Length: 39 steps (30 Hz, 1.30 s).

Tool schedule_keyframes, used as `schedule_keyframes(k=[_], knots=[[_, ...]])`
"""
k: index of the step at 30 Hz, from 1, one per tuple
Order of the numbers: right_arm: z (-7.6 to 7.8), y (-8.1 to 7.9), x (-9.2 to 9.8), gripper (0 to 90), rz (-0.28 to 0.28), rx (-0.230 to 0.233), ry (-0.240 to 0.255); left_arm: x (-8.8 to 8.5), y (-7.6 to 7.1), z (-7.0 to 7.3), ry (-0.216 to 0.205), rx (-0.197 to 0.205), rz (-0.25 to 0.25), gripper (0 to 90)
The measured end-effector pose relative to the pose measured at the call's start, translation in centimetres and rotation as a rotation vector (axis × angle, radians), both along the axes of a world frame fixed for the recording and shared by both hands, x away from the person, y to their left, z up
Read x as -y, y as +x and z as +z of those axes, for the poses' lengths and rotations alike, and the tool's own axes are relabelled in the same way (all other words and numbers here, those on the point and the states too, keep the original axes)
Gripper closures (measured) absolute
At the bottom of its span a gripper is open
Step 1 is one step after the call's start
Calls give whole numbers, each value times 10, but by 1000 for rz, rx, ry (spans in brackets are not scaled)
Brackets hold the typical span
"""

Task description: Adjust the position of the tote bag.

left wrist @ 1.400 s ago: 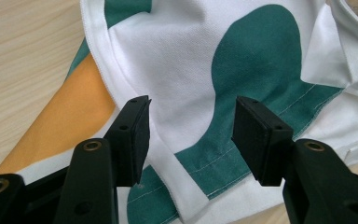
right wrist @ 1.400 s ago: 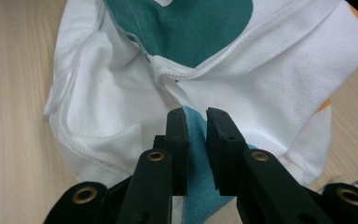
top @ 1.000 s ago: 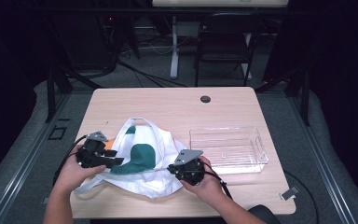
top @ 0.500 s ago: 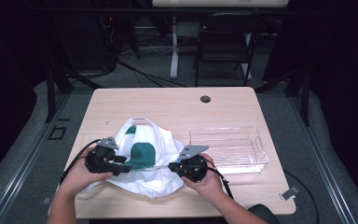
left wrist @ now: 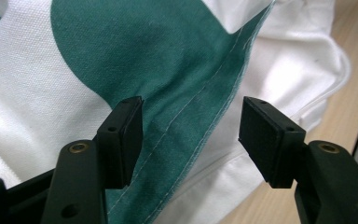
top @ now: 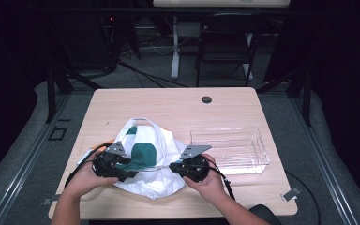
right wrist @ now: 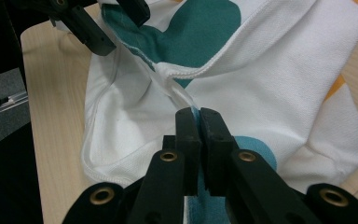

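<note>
1. The white bag with green patches (top: pixel 147 161) lies crumpled on the near-left part of the table (top: pixel 168 105), at about seven o'clock from the table's middle. The clear plastic bin (top: pixel 229 150) sits just beside it at three o'clock, with nothing in it.

2. My worry is that the mouth of the bag falls shut. The right gripper (right wrist: pixel 197 116) alone pinches the fabric, at the white hem, so the cloth could sag or slip out of that thin bite if it is tugged.

3. The left gripper (left wrist: pixel 191 128) could also miss. The green hem runs between its pads without touching either, and if it closes a little off it may catch two layers together or only the loose fold, and the opening would be sealed instead of spread.

4. If both hands then pull apart too hard, the bag could drag across the wood toward the bin and nudge it.

5. Left gripper: jaws have just been opening and stand wide apart, the green seam between them, nothing gripped. In the high view it sits at the bag's nine o'clock edge.

6. Right gripper: jaws clamped tight on the bag's hem, at the bag's three o'clock edge.
</note>
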State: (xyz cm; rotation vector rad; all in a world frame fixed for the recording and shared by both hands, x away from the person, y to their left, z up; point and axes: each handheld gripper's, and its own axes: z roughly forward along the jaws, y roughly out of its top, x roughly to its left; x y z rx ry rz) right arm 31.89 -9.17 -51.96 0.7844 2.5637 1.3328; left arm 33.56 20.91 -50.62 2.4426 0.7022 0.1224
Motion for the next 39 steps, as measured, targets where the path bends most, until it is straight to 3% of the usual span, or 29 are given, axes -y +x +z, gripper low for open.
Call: schedule_keyframes(k=[5,9,18,22,31,39], knots=[[0,0,0,870,-2,-2,4,1,0,-3,33,8,-5,431],[0,0,1,870,2,0,5,1,-1,-2,26,60,-40,551],[0,0,0,869,7,2,-2,-1,0,-2,17,56,-57,708],[-1,0,0,869,8,1,1,-1,0,0,27,74,-61,791],[-2,-1,-1,866,12,9,-2,1,1,1,51,82,-56,871],[-3,-2,0,836,18,17,1,2,3,1,51,55,-42,876]])
